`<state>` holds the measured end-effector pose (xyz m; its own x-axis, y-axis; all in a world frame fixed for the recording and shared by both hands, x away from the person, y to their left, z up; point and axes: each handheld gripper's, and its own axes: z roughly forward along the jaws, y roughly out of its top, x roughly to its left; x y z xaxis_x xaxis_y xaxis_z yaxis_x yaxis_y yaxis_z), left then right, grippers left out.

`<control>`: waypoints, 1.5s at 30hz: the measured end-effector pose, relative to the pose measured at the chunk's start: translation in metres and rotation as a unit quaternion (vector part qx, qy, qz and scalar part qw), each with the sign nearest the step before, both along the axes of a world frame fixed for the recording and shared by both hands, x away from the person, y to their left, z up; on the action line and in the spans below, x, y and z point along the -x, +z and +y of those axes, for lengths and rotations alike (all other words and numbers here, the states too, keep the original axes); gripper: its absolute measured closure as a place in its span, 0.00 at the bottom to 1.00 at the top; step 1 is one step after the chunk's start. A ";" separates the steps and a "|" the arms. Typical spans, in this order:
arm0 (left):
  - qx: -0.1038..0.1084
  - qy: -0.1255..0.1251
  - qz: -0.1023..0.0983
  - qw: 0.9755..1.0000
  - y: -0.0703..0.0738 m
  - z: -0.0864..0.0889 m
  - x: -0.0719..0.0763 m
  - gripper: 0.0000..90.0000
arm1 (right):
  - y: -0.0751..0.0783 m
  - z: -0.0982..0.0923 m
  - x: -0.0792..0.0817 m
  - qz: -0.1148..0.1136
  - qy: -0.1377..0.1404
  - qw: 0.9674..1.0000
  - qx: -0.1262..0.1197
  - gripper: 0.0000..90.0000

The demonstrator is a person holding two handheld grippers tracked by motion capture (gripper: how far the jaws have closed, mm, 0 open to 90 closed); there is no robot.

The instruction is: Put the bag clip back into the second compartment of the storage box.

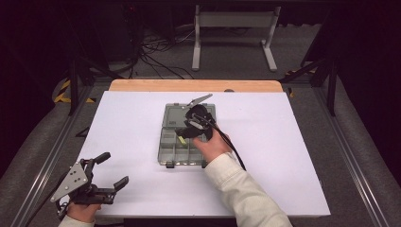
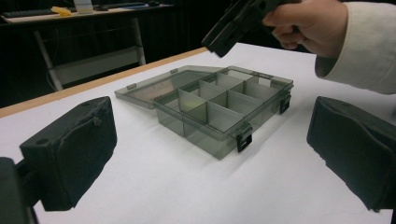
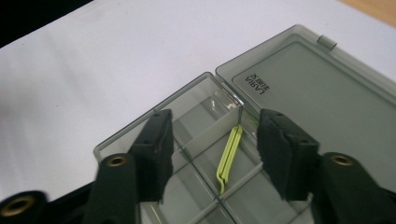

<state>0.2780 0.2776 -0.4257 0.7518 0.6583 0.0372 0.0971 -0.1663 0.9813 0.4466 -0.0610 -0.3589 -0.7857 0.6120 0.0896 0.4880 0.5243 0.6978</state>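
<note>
Compartment box open, white table, dark room

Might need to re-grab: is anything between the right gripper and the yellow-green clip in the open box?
Nothing visible. The right gripper hangs open directly above the yellow-green clip, which lies in a compartment of the organizer box; the lid is folded back flat.

Cream sleeve, black tongs, brass screws
</note>
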 end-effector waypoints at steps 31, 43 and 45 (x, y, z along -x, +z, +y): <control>-0.003 -0.006 0.003 1.000 0.001 -0.003 -0.003 0.02 | 0.043 -0.088 0.068 -0.056 0.008 0.997 -0.045 0.00; -0.003 -0.009 0.001 1.000 0.001 -0.005 -0.006 0.02 | 0.041 -0.124 0.094 -0.130 0.008 0.987 -0.099 0.00; -0.003 -0.010 0.001 1.000 0.002 -0.005 -0.006 0.02 | 0.039 -0.130 0.098 -0.135 0.006 0.985 -0.110 0.00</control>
<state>0.2837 0.2722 -0.4242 0.7644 0.6435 0.0394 0.0961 -0.1741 0.9800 0.3484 -0.1911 -0.3195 -0.8064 0.5914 0.0069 0.2644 0.3501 0.8986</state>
